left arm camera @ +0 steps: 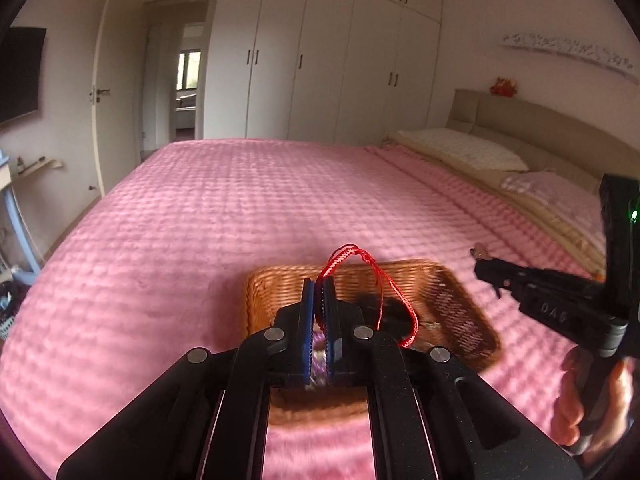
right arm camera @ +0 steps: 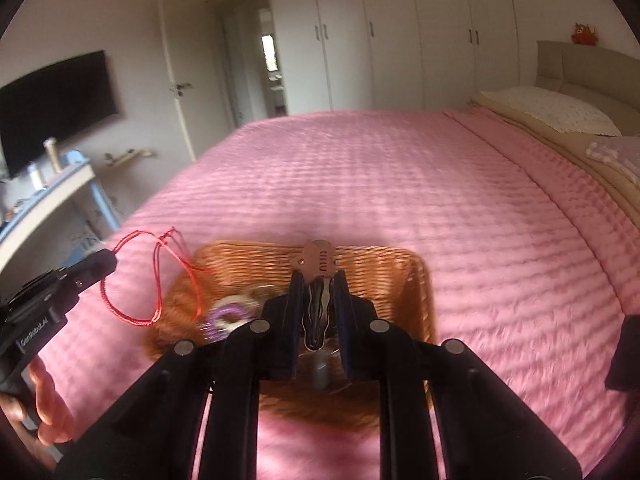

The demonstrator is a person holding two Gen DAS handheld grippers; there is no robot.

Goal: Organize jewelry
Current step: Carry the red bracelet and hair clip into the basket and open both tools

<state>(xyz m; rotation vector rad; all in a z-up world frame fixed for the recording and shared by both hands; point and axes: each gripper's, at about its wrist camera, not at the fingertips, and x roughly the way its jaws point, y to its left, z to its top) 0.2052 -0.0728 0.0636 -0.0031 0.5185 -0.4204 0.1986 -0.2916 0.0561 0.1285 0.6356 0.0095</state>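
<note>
A wicker basket point(left arm camera: 460, 300) sits on the pink bedspread and also shows in the right wrist view point(right arm camera: 376, 268). My left gripper point(left arm camera: 319, 284) is shut on a red cord bracelet point(left arm camera: 376, 280) and holds it above the basket; the cord loops hang in the right wrist view point(right arm camera: 132, 280). My right gripper point(right arm camera: 318, 276) is shut on a brown hair clip point(right arm camera: 319, 280) over the basket; it shows from the side in the left wrist view point(left arm camera: 486, 266). A purple and white beaded piece point(right arm camera: 228, 316) lies in the basket.
The pink bedspread point(left arm camera: 240, 208) covers the bed. Pillows point(left arm camera: 472, 148) and a headboard lie at the right. White wardrobes point(left arm camera: 328, 60) stand behind. A blue desk point(right arm camera: 60, 188) and a wall TV point(right arm camera: 52, 108) are at the left.
</note>
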